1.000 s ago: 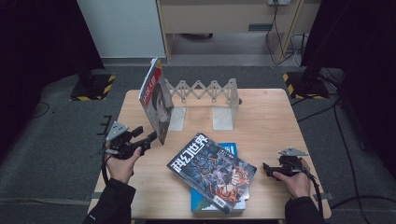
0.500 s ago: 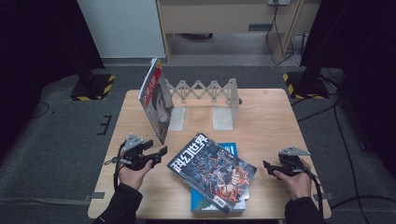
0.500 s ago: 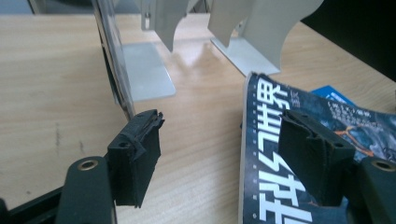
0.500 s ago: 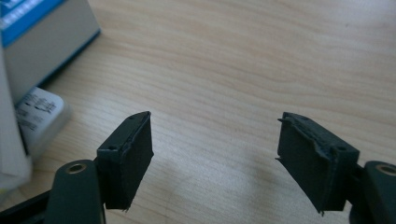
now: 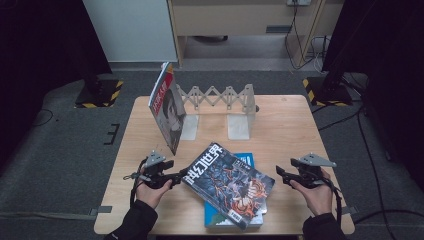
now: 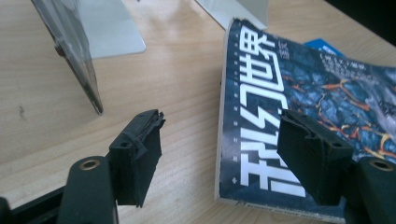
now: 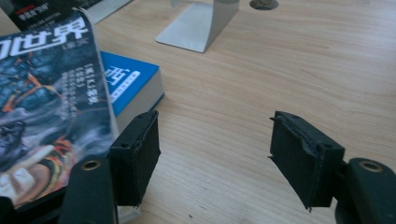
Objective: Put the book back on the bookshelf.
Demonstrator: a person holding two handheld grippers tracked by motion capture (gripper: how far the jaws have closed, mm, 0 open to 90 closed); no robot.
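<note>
I see a wooden bench (image 5: 300, 125) carrying an expanding metal book rack (image 5: 220, 102), one leaning magazine (image 5: 167, 112), and a blue book (image 5: 245, 162) beneath another magazine (image 5: 227, 182).

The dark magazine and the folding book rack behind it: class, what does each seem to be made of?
Dark magazine with white characters: glossy printed paper, judging by the sheen and thin page edges. Pale grey folding book rack: probably matt painted sheet metal, given its thin flat plates and lattice; plastic is possible.

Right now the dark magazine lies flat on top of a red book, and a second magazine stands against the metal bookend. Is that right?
Not quite. The book under the dark magazine is blue, not red, as the high view shows. The second magazine does stand against the metal bookend.
</note>
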